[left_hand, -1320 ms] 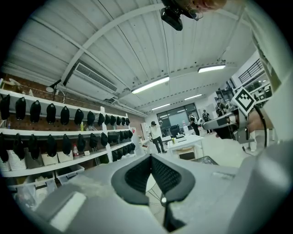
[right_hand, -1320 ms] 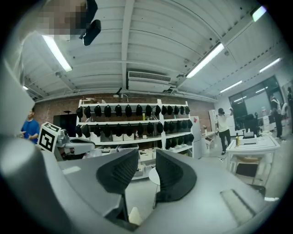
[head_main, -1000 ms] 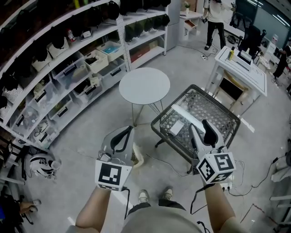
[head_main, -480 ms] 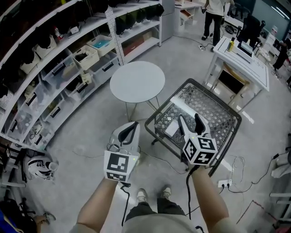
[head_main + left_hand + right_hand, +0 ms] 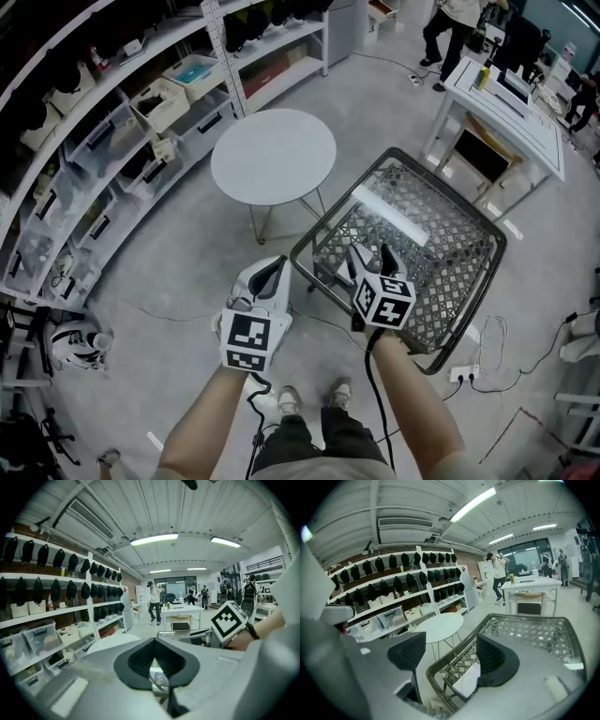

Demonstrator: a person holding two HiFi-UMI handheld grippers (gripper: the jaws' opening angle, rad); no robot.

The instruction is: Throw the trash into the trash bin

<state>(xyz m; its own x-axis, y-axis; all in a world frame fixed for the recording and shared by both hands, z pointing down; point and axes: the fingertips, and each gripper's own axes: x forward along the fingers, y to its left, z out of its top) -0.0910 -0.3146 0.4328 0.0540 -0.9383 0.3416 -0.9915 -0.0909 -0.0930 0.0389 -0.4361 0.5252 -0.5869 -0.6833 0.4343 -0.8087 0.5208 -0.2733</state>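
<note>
Right gripper view: right gripper jaws opening, nothing gripped. White sheet sits lower centre on mesh table. Looks light and floppy, so pinch an edge. Left gripper closed, empty.

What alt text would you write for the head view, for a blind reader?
Seen from above, a person holds the right tongs, opening and empty, over the near edge of a wire mesh basket, with the left tongs shut beside it. A round white table stands behind, near storage shelves.
</note>
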